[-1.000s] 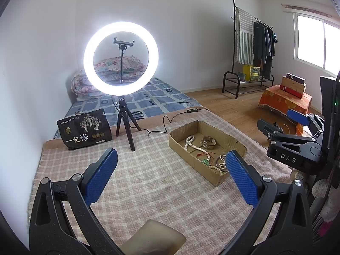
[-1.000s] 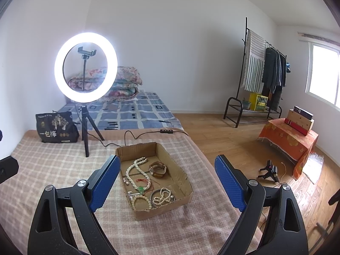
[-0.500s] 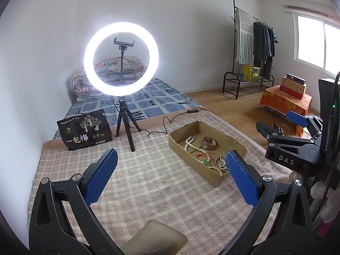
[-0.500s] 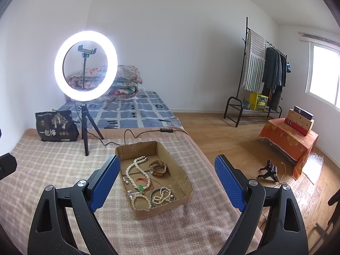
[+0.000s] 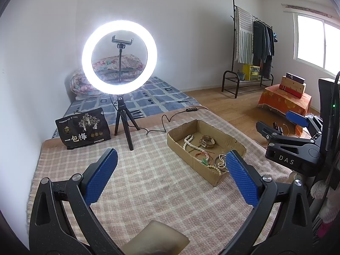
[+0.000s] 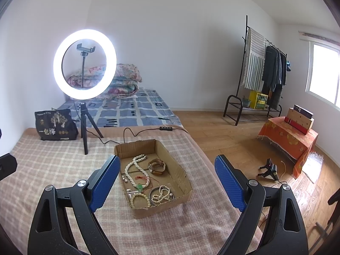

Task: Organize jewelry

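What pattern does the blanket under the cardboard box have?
The blanket has a pink and cream check pattern. The right wrist view shows it best, around the cardboard box.

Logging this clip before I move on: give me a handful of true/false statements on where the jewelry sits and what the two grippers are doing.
1. All the jewelry lies inside the cardboard box. True.
2. The right gripper is shut on the white bead necklace. False: its jaws stand wide open and hold nothing; the necklace lies in the box.
3. The left gripper is open and empty above the checked blanket. True.
4. The ring light is switched off. False: it glows bright white on its tripod.
5. The brown bracelet lies on the blanket outside the box. False: it sits in the box, beside the necklace.
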Available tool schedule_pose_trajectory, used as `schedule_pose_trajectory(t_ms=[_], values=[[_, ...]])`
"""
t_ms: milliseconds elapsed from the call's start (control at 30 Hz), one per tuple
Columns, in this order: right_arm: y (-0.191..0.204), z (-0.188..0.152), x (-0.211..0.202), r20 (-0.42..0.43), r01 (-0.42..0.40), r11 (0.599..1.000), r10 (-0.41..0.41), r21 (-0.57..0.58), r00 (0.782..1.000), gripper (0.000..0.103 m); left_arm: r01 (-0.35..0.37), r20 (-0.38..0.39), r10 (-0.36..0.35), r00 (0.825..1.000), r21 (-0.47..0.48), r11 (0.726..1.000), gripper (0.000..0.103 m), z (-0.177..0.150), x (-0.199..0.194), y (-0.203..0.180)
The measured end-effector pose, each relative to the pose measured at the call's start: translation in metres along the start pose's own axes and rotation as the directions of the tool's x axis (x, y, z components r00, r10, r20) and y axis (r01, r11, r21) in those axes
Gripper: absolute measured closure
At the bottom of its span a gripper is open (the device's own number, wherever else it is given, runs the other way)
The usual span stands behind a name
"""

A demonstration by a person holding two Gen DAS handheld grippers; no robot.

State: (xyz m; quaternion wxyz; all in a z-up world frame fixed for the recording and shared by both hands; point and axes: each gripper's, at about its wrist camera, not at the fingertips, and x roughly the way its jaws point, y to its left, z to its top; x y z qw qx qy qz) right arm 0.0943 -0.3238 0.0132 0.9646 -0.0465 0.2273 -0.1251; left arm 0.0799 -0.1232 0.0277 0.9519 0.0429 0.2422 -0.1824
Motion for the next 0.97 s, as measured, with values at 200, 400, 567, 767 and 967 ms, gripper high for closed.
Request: schedule_pose_trajectory(t_ms=[200,400,567,767,967], values=[[-0.0015,-0.0012,0.0008,-0.011,-0.001,1.000,0.001,0.005,1.000,0.013,-0.005,-0.012,0.005,1.000,-0.001,1.000,0.000,-0.0042,0.0034,-0.0047],[-0.0021,-0.0001,0.0028,-0.019,-0.005,1.000,0.005,0.001,1.000,0.013,-0.009,-0.017,0.009,1.000,-0.006,1.000,0.000,-0.0061,0.0066,-0.0070],[-0.0003,0.0002,0.0058,-0.030,-0.008,1.000,0.007,-0.010,1.000,0.013,-0.010,-0.015,0.010,1.000,-0.003,1.000,0.000,-0.0050,0.0068,-0.0053],[-0.0003,0.0006,0.0066,-0.035,-0.011,1.000,0.011,-0.013,0.999,0.013,-0.019,-0.008,0.019,1.000,-0.002,1.000,0.000,-0.0035,0.0072,-0.0032],[-0.0006,0.0005,0.0073,-0.040,-0.010,1.000,0.010,-0.015,0.999,0.013,-0.030,0.000,0.030,1.000,0.002,1.000,0.000,-0.0048,0.0064,-0.0060]])
